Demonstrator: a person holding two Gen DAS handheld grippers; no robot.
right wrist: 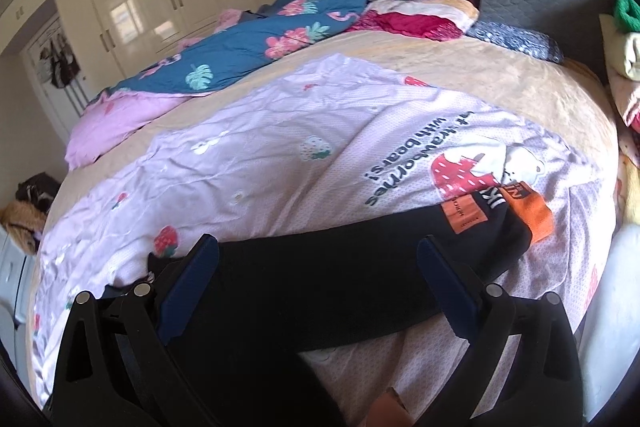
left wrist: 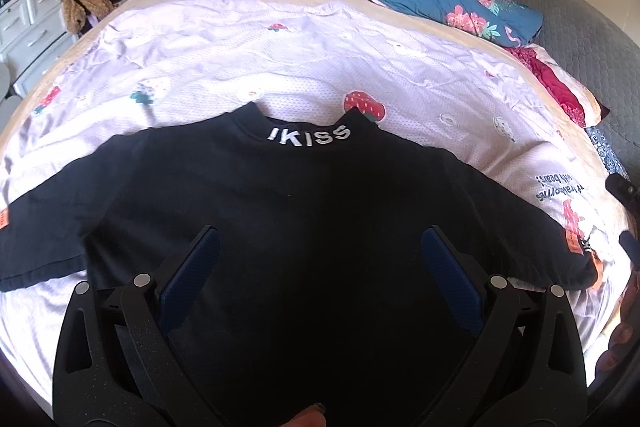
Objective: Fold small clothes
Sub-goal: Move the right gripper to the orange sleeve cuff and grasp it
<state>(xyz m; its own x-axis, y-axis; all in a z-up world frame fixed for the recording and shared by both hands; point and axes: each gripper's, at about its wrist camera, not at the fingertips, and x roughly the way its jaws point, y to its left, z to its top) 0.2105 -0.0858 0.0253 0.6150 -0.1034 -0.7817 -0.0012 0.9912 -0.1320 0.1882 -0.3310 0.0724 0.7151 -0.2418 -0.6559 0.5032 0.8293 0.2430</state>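
Your left gripper (left wrist: 320,247) hangs spread wide over the chest of the black shirt (left wrist: 280,195), gripping nothing; straight ahead of its fingers the collar reads "IKISS" (left wrist: 309,136) in white. Your right gripper (right wrist: 318,255) is likewise spread and empty above the right sleeve (right wrist: 360,267), whose orange label (right wrist: 466,215) lies ahead to the right. The shirt lies flat on a lilac blanket (right wrist: 260,147) printed "strawberries with bears!" (right wrist: 416,163).
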